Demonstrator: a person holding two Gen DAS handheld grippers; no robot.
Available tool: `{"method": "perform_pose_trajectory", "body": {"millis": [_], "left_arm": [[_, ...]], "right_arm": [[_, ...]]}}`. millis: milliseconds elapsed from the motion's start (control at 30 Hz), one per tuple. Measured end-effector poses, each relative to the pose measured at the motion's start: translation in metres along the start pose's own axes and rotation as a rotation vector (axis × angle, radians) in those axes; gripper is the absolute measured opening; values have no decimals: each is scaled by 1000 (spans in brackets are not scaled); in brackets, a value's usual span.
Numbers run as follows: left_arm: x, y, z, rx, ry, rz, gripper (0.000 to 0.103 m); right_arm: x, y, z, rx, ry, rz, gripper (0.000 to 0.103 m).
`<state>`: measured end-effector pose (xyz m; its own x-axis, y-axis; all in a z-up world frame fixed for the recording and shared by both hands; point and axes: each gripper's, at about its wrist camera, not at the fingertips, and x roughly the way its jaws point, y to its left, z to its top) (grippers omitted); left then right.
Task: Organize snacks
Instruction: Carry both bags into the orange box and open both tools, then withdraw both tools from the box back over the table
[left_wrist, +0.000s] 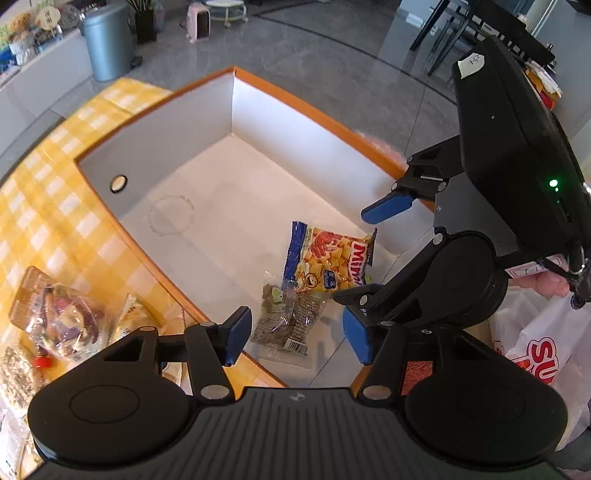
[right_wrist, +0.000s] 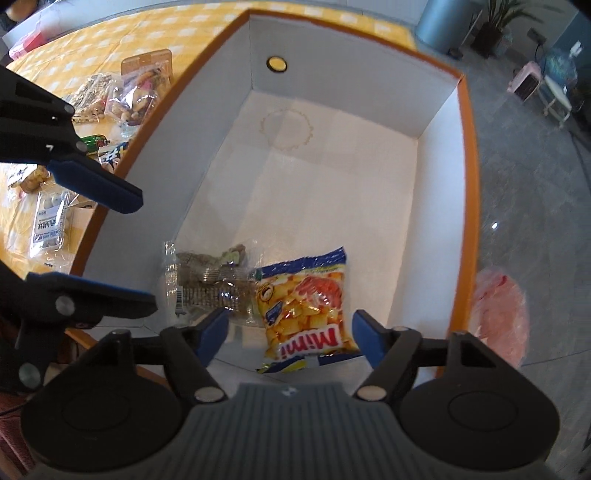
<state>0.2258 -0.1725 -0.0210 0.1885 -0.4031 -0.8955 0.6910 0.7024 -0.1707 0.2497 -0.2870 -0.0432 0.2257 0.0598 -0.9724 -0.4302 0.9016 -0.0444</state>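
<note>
Claws (right_wrist: 288, 334) open above Mimi pkt (right_wrist: 306, 306).

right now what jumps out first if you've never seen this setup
The big orange-rimmed box with white walls fills both views. On its floor, near one corner, lie a bright Mimi snack bag and a clear packet beside it. Both grippers, left and right, hang open above them, holding nothing.

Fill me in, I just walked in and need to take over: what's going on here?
A person with two handheld grippers is sorting snacks into a white box. The Mimi bag and a clear packet already lie inside. Left gripper and right gripper hover open above them, holding nothing. More snacks wait on the yellow tablecloth.
</note>
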Motion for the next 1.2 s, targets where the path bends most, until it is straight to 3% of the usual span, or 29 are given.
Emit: {"method": "perform_pose_trajectory", "body": {"millis": [167,500,667,1000,1200], "left_arm": [[-31,-9,-13,8,-74,48,68],[-79,-11,-58,-70,-268,197,68],[-100,-3,-91,-133,-350,305,68],[-124,13,-162,-284,-452,405,68],[-126,30,-213,-364,-451,422,69]], "right_arm": [[-21,7,-4,-24,-61,-73,77],[-70,29,-17,74,-331,-164,78],[-87,60,-32,92,-476,-209,79],[-94,142,-57,112,-724,-201,87],[-77,192,-66,68,-761,-184,87]]}}
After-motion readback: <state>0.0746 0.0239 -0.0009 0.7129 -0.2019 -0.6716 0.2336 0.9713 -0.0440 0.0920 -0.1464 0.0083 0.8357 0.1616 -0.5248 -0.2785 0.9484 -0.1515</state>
